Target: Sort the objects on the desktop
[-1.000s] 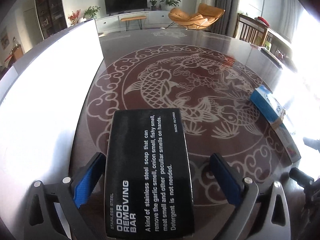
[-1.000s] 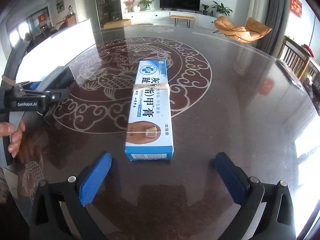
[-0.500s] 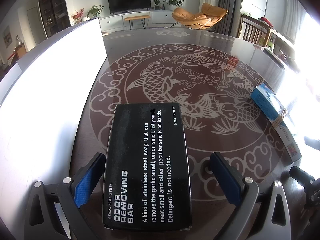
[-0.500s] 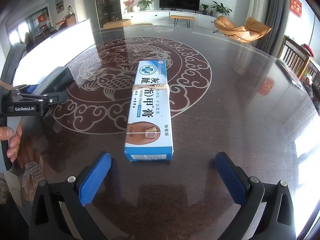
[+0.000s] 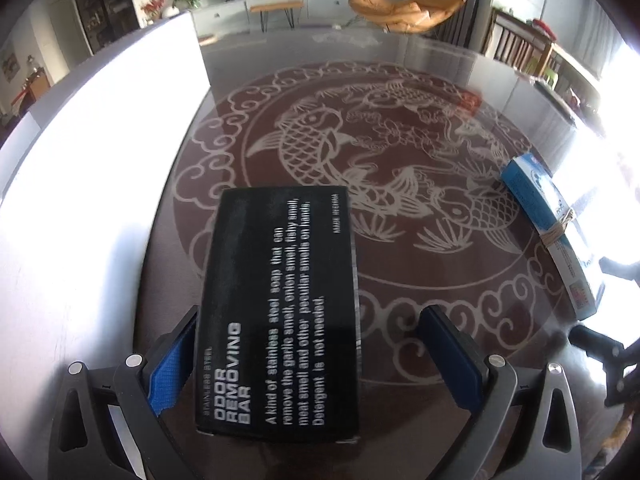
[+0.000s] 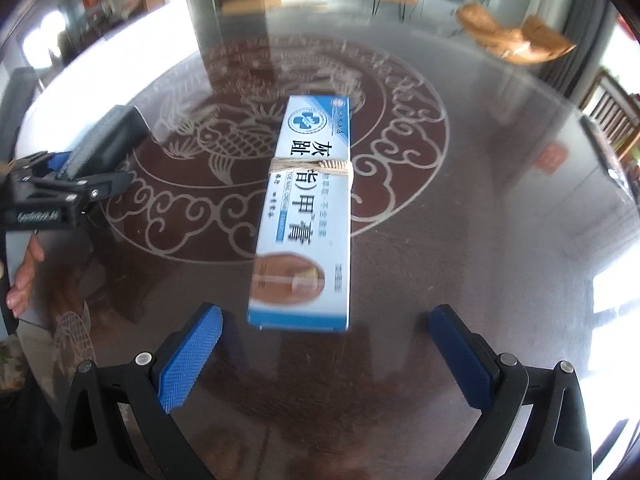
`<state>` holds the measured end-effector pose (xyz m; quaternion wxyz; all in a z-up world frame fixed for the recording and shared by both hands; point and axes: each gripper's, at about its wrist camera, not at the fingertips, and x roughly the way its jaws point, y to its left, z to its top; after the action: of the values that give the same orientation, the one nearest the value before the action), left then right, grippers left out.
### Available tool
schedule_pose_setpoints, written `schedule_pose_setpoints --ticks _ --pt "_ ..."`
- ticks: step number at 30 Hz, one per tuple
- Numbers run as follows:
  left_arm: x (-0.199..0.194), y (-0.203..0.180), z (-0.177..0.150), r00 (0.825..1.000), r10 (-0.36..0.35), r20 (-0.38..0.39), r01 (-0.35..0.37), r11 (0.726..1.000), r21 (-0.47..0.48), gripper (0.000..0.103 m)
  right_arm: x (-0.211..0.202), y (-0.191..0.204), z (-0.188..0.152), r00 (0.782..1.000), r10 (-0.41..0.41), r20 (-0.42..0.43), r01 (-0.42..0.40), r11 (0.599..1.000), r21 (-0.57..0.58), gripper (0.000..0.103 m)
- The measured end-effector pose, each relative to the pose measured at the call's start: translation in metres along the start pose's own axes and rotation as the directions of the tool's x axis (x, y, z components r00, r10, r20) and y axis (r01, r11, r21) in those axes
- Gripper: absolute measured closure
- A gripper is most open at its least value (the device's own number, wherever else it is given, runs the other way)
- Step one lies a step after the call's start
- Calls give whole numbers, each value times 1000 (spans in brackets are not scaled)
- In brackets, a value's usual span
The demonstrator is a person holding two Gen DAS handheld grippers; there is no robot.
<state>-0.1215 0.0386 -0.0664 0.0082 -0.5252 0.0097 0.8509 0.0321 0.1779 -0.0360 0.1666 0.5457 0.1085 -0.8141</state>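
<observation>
A black box (image 5: 276, 312) printed "ODOR REMOVING BAR" lies flat on the table between the fingers of my left gripper (image 5: 310, 344), which is open. Its left pad (image 5: 172, 364) sits right at the box's left edge and the right pad stands well apart. A blue and white ointment box (image 6: 308, 216) with rubber bands around its middle lies lengthwise in front of my right gripper (image 6: 326, 328). That gripper is open, and the box's near end lies level with the fingertips. The ointment box (image 5: 548, 220) also shows at the right of the left wrist view.
The round dark glass table (image 5: 400, 240) carries a pale fish pattern. A white board (image 5: 100, 160) stands along its left side. In the right wrist view the left gripper (image 6: 68, 184), the black box (image 6: 116, 136) and a hand (image 6: 24, 280) are at the left. Chairs stand beyond the far edge.
The right wrist view has swung a little to the left and blurred, with the ointment box still centred. The left gripper has eased slightly along the black box. Both jaws stay wide.
</observation>
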Motion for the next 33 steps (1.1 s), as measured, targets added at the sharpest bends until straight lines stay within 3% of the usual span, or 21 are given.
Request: schedule_pose_setpoints --ticks 5,8,9,10,11,13,15,18,21,30,33 --pt "3 -6 8 998 -26 -51 29 998 59 0 1 -8 53 997 31 -65 -26 997 76 0" --pt "1 -8 7 998 -39 -54 44 995 93 1 10 -8 66 994 32 -104 -21 994 112 2" --pt "-4 -7 4 999 -45 -27 48 993 106 12 13 -6 63 993 32 -116 -19 994 112 25" --pt "-11 -7 1 999 -52 12 50 992 117 45 15 -4 61 991 8 -130 5 995 100 55" --pt "-17 -5 -1 997 -72 30 68 990 126 46 10 2 57 994 -30 -105 36 997 62 60" --pt "-23 -8 -13 997 -66 47 59 988 142 46 6 4 50 994 4 -110 5 997 79 60" --pt "-31 -10 -26 994 -76 75 65 988 140 46 -6 8 40 996 -41 -85 45 998 46 61" --pt "-44 -15 -43 988 -112 106 98 987 125 46 -30 13 26 998 -45 -42 47 998 33 61" --pt "-62 -21 -52 980 -130 151 112 986 120 46 -45 13 34 998 -53 -35 54 998 14 61" --pt "-130 -16 -39 943 -144 300 113 986 120 46 -90 48 47 998 -56 9 57 997 -46 60" --pt "-156 0 -31 926 -173 334 150 984 93 46 -103 65 56 998 -46 30 48 996 -74 61"
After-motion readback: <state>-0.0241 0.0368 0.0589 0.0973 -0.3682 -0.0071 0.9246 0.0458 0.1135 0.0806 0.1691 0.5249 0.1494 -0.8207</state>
